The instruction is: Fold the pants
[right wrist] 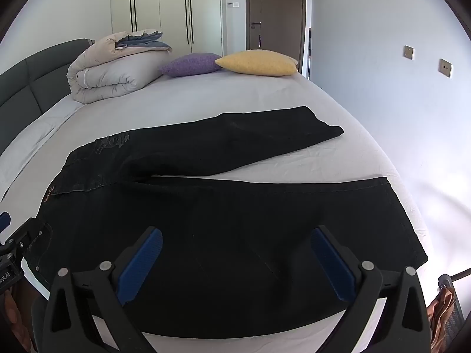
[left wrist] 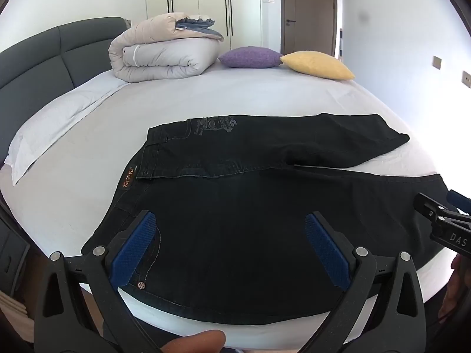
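Note:
Black jeans (left wrist: 250, 206) lie spread flat on the white bed, waistband to the left with a tan label (left wrist: 128, 178), the two legs splayed toward the right. My left gripper (left wrist: 231, 223) hovers open over the near hip and pocket area, nothing between its blue pads (left wrist: 134, 250). The right wrist view shows the same jeans (right wrist: 235, 220), where my right gripper (right wrist: 237, 241) hangs open above the near leg, its pads (right wrist: 334, 267) clear of the cloth. The far leg's hem (right wrist: 326, 128) points to the right. The right gripper's tip (left wrist: 441, 223) shows at the left view's right edge.
A rolled duvet (left wrist: 164, 50), a purple cushion (left wrist: 250, 57) and a yellow cushion (left wrist: 318, 64) sit at the far side of the bed (left wrist: 206, 100). A dark headboard (left wrist: 38, 61) runs along the left. Wardrobe and door stand behind. A fingertip (left wrist: 197, 344) shows at the bottom edge.

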A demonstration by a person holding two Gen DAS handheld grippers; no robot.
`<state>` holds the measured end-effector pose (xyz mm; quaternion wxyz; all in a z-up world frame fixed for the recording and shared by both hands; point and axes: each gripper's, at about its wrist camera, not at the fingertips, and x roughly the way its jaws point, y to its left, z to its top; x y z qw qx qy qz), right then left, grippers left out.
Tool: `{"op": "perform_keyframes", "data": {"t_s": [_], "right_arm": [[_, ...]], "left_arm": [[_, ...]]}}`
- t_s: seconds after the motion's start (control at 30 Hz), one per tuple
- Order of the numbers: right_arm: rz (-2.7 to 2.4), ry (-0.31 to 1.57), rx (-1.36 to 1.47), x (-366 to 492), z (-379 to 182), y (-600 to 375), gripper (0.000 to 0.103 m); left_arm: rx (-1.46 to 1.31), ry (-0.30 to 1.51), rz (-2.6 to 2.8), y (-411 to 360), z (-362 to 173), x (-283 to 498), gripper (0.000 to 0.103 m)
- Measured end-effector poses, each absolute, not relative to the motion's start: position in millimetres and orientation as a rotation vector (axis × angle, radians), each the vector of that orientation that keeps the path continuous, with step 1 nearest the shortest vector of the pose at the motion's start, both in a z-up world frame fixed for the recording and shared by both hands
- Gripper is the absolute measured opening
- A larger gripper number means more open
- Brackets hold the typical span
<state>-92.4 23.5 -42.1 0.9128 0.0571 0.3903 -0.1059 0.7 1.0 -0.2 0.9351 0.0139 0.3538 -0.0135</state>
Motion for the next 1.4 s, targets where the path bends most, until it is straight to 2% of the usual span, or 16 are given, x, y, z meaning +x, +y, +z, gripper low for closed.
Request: {"op": "perform_keyframes", "data": {"t_s": [1.4], "right_arm": [[-0.215,0.802,0.093,-89.2,-42.0,33.2,0.103]], "left_arm": [[0.019,0.716,-0.036,6.9,-5.1,0.4,0.103]]}}
